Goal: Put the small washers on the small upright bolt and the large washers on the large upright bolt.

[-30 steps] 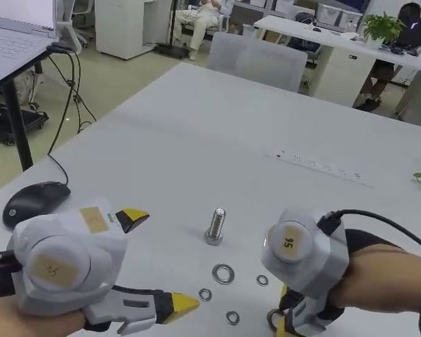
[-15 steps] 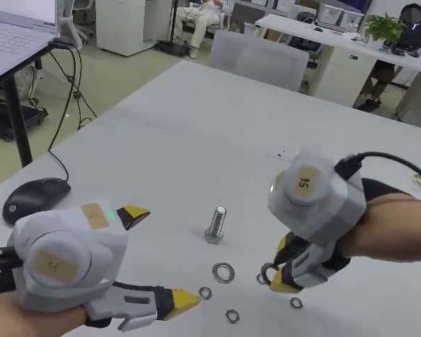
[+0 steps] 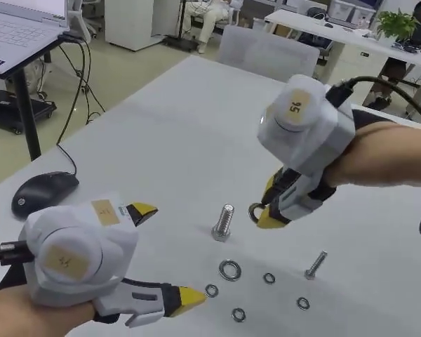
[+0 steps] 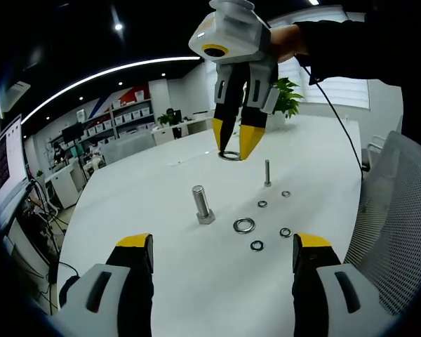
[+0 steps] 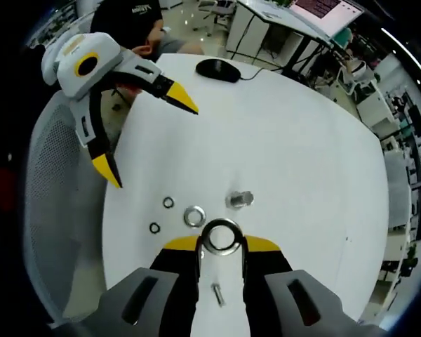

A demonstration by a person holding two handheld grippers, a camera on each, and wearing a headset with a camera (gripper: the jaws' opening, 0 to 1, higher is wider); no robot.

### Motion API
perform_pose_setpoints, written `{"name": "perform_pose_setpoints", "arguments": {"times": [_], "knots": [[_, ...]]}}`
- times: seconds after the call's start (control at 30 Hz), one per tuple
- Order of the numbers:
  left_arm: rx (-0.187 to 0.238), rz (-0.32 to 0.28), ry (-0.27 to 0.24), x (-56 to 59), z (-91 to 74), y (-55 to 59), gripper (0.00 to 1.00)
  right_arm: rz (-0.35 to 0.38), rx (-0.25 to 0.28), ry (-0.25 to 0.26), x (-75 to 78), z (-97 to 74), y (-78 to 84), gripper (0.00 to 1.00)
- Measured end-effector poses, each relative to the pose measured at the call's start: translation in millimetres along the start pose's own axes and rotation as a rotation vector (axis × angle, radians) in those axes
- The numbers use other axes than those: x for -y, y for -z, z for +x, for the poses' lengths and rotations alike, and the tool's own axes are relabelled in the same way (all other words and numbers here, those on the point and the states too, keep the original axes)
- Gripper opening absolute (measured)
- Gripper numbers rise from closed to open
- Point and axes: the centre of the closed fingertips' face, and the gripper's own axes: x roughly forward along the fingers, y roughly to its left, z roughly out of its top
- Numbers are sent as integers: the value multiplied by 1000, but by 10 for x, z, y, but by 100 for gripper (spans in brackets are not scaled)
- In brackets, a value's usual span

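Lifted right hand-held gripper [image 3: 262, 216] pinches large silver steel washer [image 5: 222, 223] beside large upright silver hex bolt [image 3: 223, 223]; off-centre release risks bounce; left hand-held gripper [image 3: 174, 253] gapes.

The large steel hex bolt [image 3: 223, 223] stands upright on the white tabletop [image 3: 182, 126]. To its right, well apart, stands the thin small steel bolt [image 3: 314, 265]. A large steel ring washer [image 3: 229, 269] lies just in front of the large bolt. Four small steel washers [image 3: 211, 290] lie scattered around that ring, between the two bolts and nearer the person.

A second large steel washer [image 3: 253, 211] sits between the jaws of the right gripper [image 3: 263, 219], above the table, just right of the large bolt's top. The left gripper [image 3: 167, 254] is left of the washers, jaws apart. A black computer mouse [image 3: 44, 192] lies far left.
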Motion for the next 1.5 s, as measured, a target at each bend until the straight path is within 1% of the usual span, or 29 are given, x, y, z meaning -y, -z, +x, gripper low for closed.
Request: {"name": "perform_pose_setpoints", "arguments": {"times": [0.07,0.2,0.3,0.43,0.53,0.73,0.9,1.2,1.27,1.3,1.5], "knots": [[-4,-2,-1,-7,6,18,81,-8,-3,-2,57,16,-22,23],[-13,-5,-3,-13,26,46,81,-26,3,-5,123,51,-120,23],[-15,-9,-1,-17,35,53,81,-30,6,-18,183,128,-180,23],[-20,-11,-3,-24,43,63,80,-44,-3,-25,236,209,-194,23],[-25,-10,-3,-23,46,70,80,-37,-8,-44,265,278,-203,23],[-29,-12,-6,-28,53,78,80,-43,-22,-67,276,397,-209,23],[-32,-16,-12,-37,56,91,80,-47,-37,-79,320,501,-188,23],[-37,-27,-20,-40,63,120,79,-48,-47,-103,312,586,-148,23],[-39,-28,-22,-40,63,129,79,-48,-54,-113,282,611,-131,23],[-40,-28,-22,-40,63,131,79,-56,-59,-110,280,629,-113,23],[-42,-31,-24,-33,61,143,79,-50,-65,-121,284,689,-97,23]]}}
